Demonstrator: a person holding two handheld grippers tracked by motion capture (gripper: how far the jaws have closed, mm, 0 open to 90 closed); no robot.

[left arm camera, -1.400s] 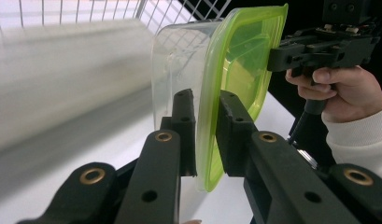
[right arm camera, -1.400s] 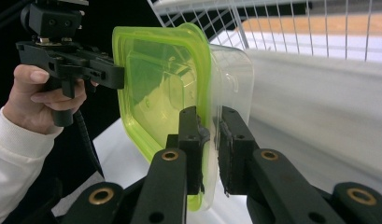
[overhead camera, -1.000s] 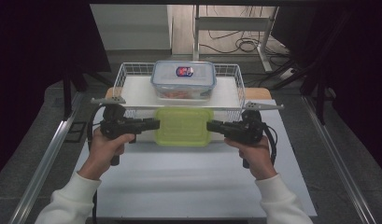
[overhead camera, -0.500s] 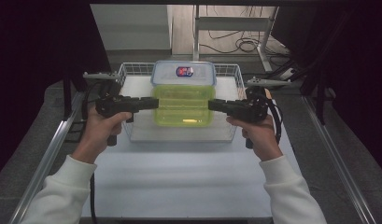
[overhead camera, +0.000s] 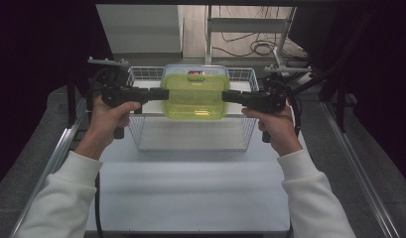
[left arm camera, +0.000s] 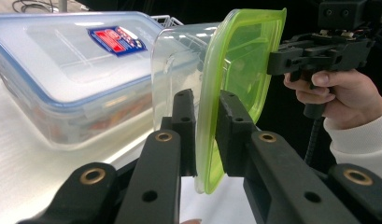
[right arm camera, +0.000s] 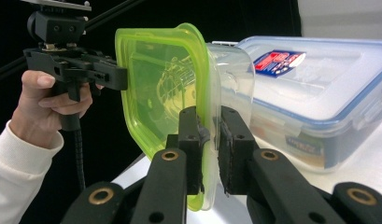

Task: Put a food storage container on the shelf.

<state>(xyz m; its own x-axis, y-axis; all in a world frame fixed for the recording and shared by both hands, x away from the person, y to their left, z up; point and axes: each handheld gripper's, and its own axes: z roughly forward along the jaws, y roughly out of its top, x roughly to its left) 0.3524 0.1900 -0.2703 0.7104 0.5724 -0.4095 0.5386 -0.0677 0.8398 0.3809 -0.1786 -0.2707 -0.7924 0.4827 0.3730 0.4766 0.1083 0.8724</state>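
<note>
Claws grip the green-lidded tub [overhead camera: 194, 95] – left claw [overhead camera: 163, 93] and right claw [overhead camera: 225, 95] clamp opposite rims. Light, stiff, probably slippery plastic.

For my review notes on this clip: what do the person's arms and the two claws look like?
Both arms wear white long sleeves with ribbed cuffs. Each hand grips a black pistol-style handle. The left claw and right claw have flat black jaws with brass-ringed rivet holes and dark pads. A black cable trails from the left one; grey plates sit on top.
</note>
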